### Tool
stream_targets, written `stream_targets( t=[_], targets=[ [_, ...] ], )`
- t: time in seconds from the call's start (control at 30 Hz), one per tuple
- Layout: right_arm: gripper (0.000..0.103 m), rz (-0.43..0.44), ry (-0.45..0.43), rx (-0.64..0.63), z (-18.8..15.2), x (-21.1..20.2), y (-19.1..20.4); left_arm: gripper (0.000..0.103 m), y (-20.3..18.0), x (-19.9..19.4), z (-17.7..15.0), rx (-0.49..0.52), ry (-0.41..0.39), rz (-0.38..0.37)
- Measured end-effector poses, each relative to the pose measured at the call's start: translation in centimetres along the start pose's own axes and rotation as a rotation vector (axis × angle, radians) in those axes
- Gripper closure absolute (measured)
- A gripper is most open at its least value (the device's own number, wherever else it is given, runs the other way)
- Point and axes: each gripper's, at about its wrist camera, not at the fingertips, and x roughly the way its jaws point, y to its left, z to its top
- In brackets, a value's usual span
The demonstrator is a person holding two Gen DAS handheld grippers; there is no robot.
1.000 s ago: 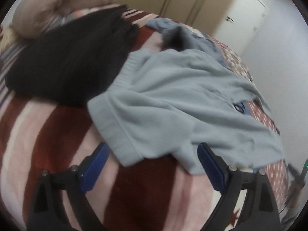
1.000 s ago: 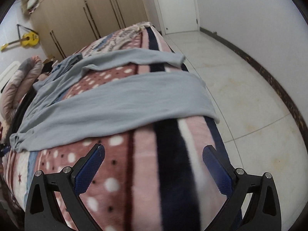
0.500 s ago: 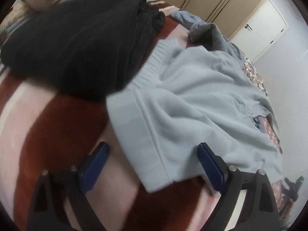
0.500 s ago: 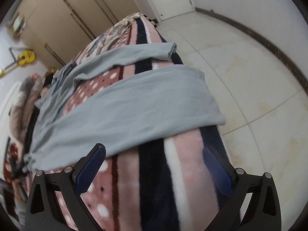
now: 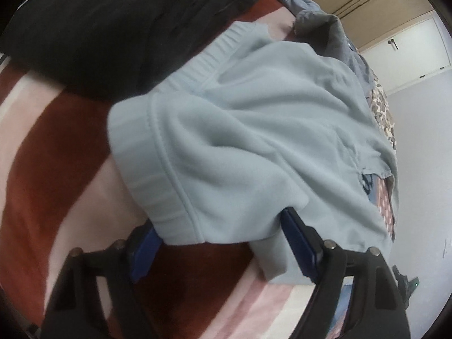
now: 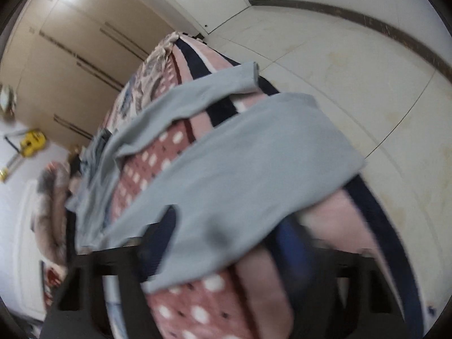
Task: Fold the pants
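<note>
Pale blue pants (image 5: 254, 141) lie spread across our bed's striped and dotted blanket (image 5: 56, 155), the ribbed waistband end nearest our left claw (image 5: 223, 237) and the two legs running off toward the bed's far edge beside the tiled floor (image 6: 353, 70). Our left claw is closing around the waistband corner: the fabric sits between its blue pads, one pad tucked under the hem, though we see no firm pinch. Our right claw (image 6: 231, 240) is closing too, with the near leg's edge draped between its fingers; that view is blurred, so we cannot tell whether the pads press the cloth. Dark clothing (image 5: 113, 28) lies just beyond the waistband, touching it. Wardrobe doors (image 6: 70, 42) stand behind.
</note>
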Motion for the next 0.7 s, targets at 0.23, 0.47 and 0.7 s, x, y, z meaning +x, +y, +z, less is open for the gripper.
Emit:
stream_targets(
  t=[0.23, 0.47, 0.7],
  targets=[
    [0.093, -0.080, 0.045, 0.070, 0.3, 1.6, 0.5, 0.072, -0.7, -0.1, 1.3, -0.031, 0.046, -0.038],
    [0.099, -0.106, 0.049, 0.052, 1.2, -0.1, 2.1, 0.080, -2.1, -1.8, 1.7, -0.021, 0.057, -0.035],
    [0.099, -0.112, 0.082, 0.036, 3.4, -1.5, 4.4, 0.081, -2.7, -4.6, 2.9, -0.018, 0.063, -0.017]
  ],
)
